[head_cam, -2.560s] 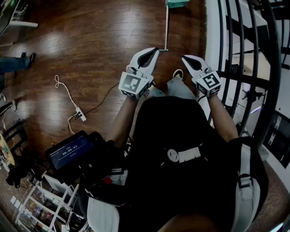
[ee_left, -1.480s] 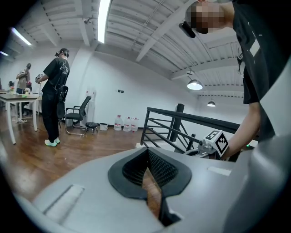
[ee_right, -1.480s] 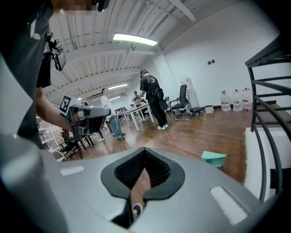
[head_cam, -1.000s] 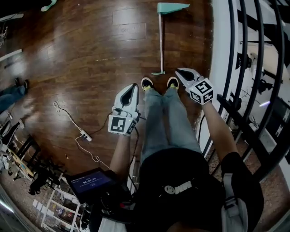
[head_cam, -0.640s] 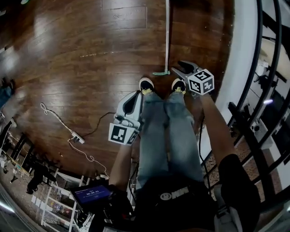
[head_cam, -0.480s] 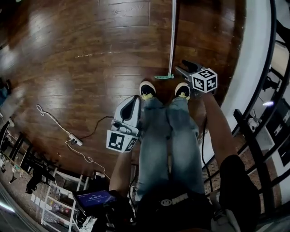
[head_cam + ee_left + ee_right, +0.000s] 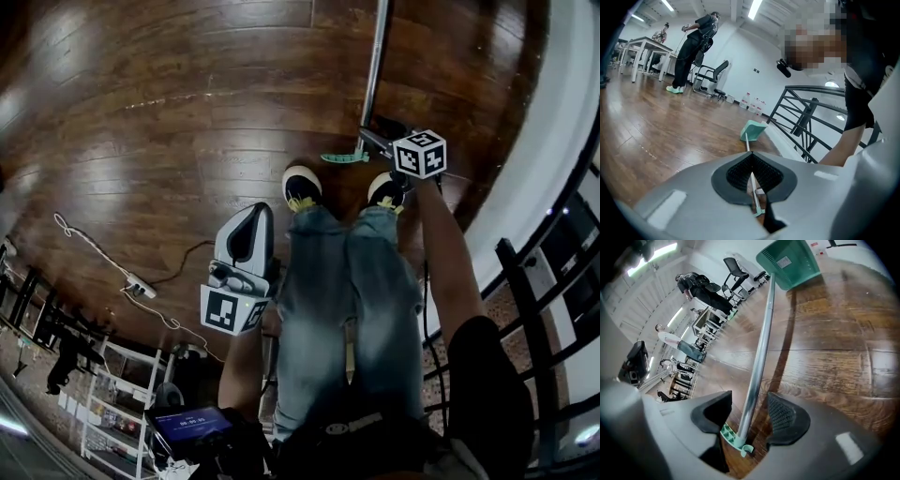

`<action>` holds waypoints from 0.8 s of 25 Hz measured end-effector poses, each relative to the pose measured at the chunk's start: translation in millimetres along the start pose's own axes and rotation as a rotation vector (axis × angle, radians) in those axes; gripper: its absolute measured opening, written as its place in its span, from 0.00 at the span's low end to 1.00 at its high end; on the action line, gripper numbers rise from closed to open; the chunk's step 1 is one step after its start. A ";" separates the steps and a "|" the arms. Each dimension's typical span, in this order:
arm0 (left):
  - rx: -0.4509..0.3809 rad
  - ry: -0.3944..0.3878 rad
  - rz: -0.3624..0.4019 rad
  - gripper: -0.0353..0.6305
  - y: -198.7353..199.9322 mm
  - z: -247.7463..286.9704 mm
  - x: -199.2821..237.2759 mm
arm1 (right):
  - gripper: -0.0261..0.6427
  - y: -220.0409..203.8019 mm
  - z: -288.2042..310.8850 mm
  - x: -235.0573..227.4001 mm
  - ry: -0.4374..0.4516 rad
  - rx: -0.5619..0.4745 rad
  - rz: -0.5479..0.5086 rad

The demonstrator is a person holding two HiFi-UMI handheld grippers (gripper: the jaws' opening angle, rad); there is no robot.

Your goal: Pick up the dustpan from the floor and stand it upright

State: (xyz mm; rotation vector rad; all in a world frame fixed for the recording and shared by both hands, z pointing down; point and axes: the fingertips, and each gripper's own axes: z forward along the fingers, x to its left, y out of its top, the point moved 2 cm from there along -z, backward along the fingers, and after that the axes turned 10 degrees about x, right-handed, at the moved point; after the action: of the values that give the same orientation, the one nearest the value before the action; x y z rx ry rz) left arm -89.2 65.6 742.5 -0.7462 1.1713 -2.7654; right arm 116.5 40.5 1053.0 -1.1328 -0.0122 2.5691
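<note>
Dustpan [image 7: 787,258] lies flat on the floor [image 7: 169,112], handle [image 7: 761,350] end by the person's shoes [image 7: 302,186]; right gripper [image 7: 749,409] straddles the handle near its green cap, jaws just opened and not pinching yet, probably placed there to lever it upright. Left gripper [image 7: 751,154] closed on nothing, idle beside the leg [image 7: 314,272].

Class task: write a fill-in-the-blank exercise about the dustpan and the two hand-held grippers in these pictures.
The dustpan lies on the wooden ____.
The right hand-held gripper has the dustpan's ____ between its open jaws.
The left hand-held gripper holds ____.
Missing words: floor; handle; nothing.
Note: the right jaws have just been opening.
</note>
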 end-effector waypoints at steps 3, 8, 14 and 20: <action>0.002 0.004 0.000 0.08 -4.1 3.3 4.2 | 0.40 4.5 9.6 -1.9 0.045 -0.041 0.030; -0.003 0.003 0.002 0.08 -2.1 8.7 10.6 | 0.38 10.6 24.7 -5.9 0.088 -0.051 0.083; -0.016 -0.011 0.036 0.08 5.0 11.4 6.9 | 0.32 -1.4 40.8 4.5 0.180 -0.029 0.115; -0.007 -0.014 0.033 0.08 11.6 5.9 7.1 | 0.15 -1.3 28.3 23.7 0.271 -0.052 0.166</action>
State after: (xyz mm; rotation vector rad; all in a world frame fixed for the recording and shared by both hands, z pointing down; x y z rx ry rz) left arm -94.5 51.8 741.0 -0.7386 1.1812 -2.7267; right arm 81.6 52.5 1055.6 -1.5533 0.0835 2.5440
